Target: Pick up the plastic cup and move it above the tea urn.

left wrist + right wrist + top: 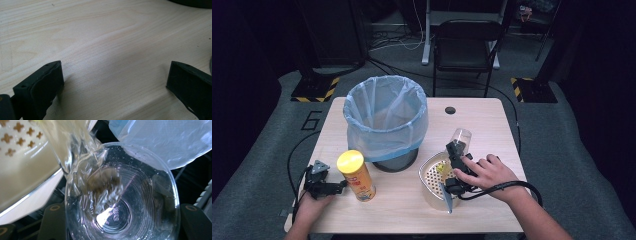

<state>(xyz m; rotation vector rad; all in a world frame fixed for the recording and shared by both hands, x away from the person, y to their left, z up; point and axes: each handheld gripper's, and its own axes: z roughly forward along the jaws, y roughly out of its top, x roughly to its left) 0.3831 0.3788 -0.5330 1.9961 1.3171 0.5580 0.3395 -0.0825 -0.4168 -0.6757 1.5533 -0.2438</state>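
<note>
Clamped between the right gripper (455, 150)'s black jaws, a clear ribbed plastic cup (122, 195) tilts beside the perforated cream strainer basket (428, 172), apparently to tip out its contents. Left of it, the left gripper (343, 186) rests spread apart on the pale wooden table (105, 45), just beside the yellow-lidded crisp tube (356, 175), leaving the pour unobstructed.

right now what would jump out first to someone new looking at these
The big bin lined with a pale blue bag at the table's middle. Right of it, the right gripper holds a clear plastic cup by a white perforated basket. At front left stands a yellow chip can, beside the left gripper.
</note>
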